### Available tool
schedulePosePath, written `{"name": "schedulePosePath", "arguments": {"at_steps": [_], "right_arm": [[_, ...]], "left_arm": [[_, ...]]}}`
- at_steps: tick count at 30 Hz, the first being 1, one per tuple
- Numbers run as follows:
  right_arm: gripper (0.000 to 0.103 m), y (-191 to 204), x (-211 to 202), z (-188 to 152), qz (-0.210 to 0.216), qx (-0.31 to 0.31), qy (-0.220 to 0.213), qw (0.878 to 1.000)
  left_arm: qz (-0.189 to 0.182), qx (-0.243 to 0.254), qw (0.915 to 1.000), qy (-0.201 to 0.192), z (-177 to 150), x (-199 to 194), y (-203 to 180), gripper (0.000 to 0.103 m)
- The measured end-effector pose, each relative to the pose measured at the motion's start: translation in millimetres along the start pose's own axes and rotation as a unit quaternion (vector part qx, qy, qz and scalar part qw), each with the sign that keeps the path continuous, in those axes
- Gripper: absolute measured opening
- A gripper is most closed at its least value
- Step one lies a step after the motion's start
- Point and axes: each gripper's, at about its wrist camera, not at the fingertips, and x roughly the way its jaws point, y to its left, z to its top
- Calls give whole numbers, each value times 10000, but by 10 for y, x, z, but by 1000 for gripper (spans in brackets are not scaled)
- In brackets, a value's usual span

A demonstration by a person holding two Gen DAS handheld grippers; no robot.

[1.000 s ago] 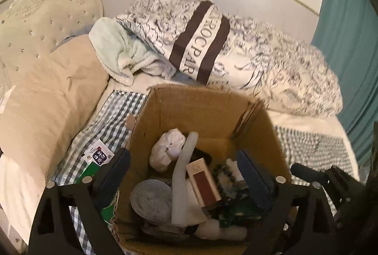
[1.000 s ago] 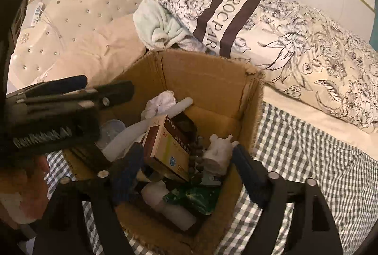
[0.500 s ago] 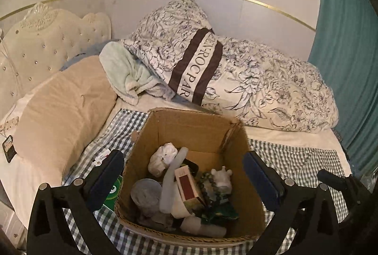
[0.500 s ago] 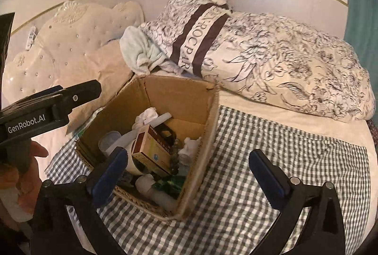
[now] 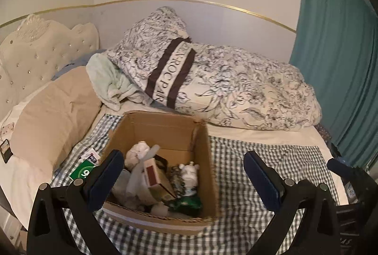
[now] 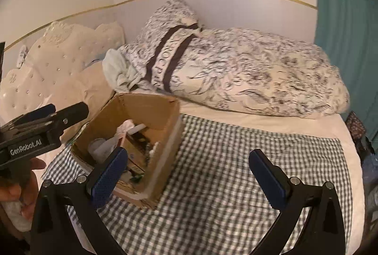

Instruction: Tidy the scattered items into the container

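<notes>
Your brown cardboard box [image 5: 165, 134] sits on the checked cloth [image 5: 255, 160] on the bed, in front of the flowery pillow [image 5: 212, 82]. The box is open on top and full of small things: a white toy figure [image 5: 189, 172], a little red and tan carton [image 5: 154, 172], a white tube [image 5: 144, 163]. A green card [image 5: 82, 172] lies just left of the box. Your left gripper [image 5: 183, 174] and right gripper [image 6: 189, 174] both have their jaws wide apart, holding nothing.
</notes>
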Motion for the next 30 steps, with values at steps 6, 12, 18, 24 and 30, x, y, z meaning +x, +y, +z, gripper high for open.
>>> {"name": "schedulePosePath", "arguments": {"at_steps": [6, 12, 18, 24, 30], "right_arm": [[103, -347, -281, -83, -272, 71, -81, 9996], [103, -697, -618, -191, -518, 203, -210, 9982], [103, -963, -909, -279, -724, 307, -310, 9964], [103, -1199, -1189, -378, -965, 340, -456, 9937], [103, -1441, -1380, -476, -1169, 420, -534, 9908]], "left_arm": [[-142, 66, 9998, -78, -48, -127, -324, 103], [-217, 184, 9995, -169, -132, -275, -695, 103], [-341, 319, 9987, -219, -226, -428, -1047, 103], [-361, 524, 9974, -331, -311, -600, -1331, 103], [-424, 705, 9958, -399, -401, -716, -1549, 103]]}}
